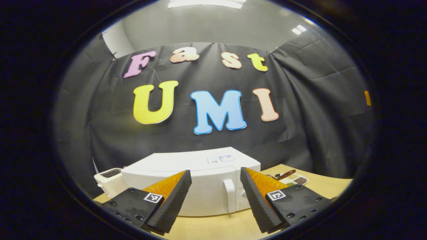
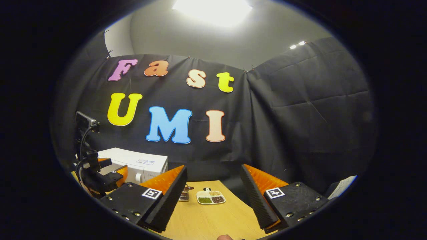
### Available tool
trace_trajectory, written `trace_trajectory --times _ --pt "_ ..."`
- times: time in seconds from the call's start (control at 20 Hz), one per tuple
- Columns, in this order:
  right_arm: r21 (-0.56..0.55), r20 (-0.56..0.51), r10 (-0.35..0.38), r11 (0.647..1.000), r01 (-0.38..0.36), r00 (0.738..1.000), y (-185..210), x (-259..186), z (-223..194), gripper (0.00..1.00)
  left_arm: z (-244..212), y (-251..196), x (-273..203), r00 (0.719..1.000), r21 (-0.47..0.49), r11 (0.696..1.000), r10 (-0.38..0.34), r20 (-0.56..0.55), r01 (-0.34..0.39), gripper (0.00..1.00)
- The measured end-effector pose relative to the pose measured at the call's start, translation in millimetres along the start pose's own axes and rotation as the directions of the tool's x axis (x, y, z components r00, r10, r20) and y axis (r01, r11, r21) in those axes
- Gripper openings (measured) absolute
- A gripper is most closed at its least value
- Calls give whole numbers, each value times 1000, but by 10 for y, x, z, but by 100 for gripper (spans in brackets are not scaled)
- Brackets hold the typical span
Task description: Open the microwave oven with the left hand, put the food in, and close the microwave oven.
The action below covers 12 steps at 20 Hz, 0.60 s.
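Observation:
A white microwave oven (image 1: 196,180) stands on the wooden table with its door shut and a vertical white handle (image 1: 229,195) near its right side. My left gripper (image 1: 215,200) hangs open just in front of the door, the handle between its spread fingers but not touched. The food, a small white divided tray with green, yellow and brown portions (image 2: 210,197), lies on the table ahead of my open right gripper (image 2: 213,196). It shows again to the right of the oven as the tray (image 1: 295,180). The microwave (image 2: 135,163) and the left gripper (image 2: 103,173) appear at the left of the right gripper view.
A white toaster (image 1: 108,180) stands left of the oven. A small metal object (image 2: 184,194) sits beside the tray, and a brown-handled utensil (image 1: 286,174) lies behind the tray. White paper (image 2: 340,188) shows at the far right. Black cloth walls enclose the table (image 2: 200,220).

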State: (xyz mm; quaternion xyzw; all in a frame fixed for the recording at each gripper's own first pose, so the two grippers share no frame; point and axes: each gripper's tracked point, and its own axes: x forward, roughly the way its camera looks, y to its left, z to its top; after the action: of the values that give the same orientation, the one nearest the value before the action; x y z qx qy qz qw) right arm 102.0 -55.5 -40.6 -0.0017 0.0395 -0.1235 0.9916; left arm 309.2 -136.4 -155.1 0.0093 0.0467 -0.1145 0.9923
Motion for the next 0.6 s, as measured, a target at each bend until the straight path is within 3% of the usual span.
trace_trajectory --times 0.1,0.4,0.45,0.5,0.55,0.6 --pt "-11 -9 -29 1000 28 1000 -64 -19 -27 97 -178 -81 147 999 6 1000 -15 -30 16 94" --pt "-58 -48 -126 991 123 991 -320 -103 -116 97 -723 -227 583 991 13 999 -32 -126 34 98" --pt "-60 -56 -135 989 132 989 -348 -112 -135 97 -798 -249 629 989 8 999 -34 -143 36 87" --pt "-59 -61 -139 989 136 988 -365 -124 -149 97 -886 -264 663 986 2 999 -38 -161 38 86" --pt "-59 -65 -143 988 140 987 -374 -129 -157 97 -964 -288 684 983 0 999 -40 -180 41 94" --pt "-62 -71 -150 987 146 986 -390 -132 -173 97 -1034 -281 715 980 2 999 -35 -198 36 88"
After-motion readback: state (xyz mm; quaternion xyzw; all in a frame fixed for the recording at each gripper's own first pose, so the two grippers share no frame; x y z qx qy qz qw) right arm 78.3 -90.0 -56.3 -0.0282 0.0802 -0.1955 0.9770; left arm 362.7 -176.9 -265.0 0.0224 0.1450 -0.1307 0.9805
